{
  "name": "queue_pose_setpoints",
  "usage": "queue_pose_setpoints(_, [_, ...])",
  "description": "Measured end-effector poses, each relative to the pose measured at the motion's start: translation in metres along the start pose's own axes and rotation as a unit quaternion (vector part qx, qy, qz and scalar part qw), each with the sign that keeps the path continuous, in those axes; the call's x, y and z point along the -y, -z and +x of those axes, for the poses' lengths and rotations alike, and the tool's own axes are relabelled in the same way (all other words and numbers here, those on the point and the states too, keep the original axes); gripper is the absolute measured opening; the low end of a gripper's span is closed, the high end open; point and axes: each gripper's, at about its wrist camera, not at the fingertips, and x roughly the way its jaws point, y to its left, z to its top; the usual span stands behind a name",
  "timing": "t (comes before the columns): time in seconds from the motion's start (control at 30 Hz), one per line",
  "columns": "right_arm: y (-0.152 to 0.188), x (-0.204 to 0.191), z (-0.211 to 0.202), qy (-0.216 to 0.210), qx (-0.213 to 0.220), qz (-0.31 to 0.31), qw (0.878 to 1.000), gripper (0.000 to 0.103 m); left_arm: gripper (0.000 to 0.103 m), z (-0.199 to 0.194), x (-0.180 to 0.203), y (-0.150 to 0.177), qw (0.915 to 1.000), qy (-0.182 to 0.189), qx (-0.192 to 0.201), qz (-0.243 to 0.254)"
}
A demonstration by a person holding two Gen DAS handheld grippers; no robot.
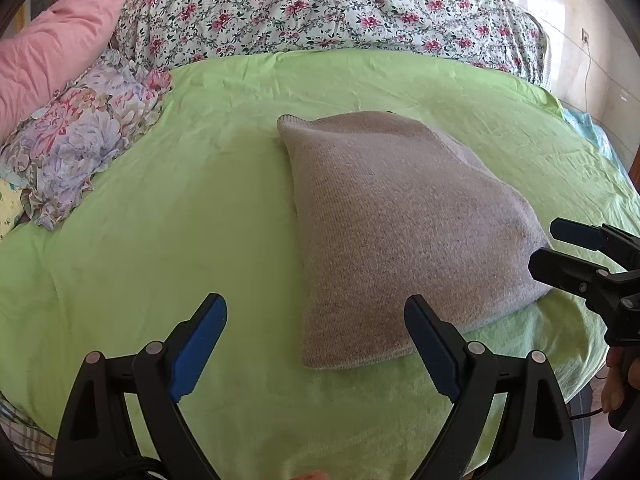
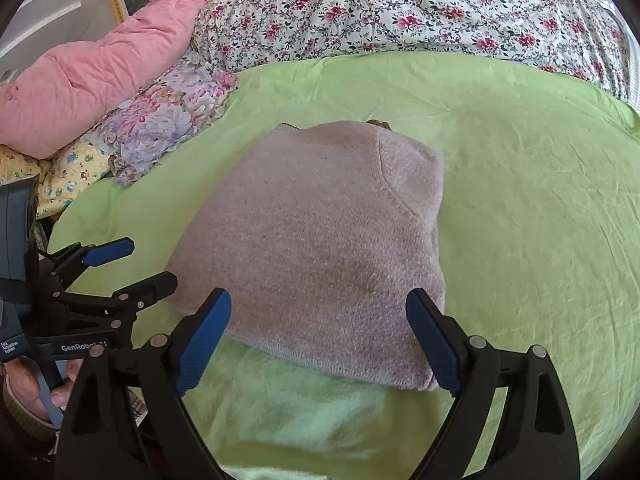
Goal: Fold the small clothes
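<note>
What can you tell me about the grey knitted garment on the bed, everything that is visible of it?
The grey knitted garment looks like a soft, fuzzy sweater in pale grey-beige wool. It is folded into a compact, thick bundle, with a curved seam showing near its top right and a ribbed hem along the near edge. It lies flat on the green sheet. Neither gripper touches it; the left gripper and right gripper are both open.

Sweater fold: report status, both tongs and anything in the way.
Left tongs open, empty. Right tongs open, empty, near edge. Grey sweater folded on green sheet. Nothing in the way.
</note>
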Motion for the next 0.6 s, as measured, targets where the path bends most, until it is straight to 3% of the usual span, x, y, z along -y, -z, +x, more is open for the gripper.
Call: queue_pose_setpoints(0.6, [-0.0067, 0.0022, 0.0018, 0.001, -0.001, 0.005, 1.000, 0.090, 0.091, 0.0065, 0.0078, -0.0090, 0.9998, 0.009, -0.015, -0.008])
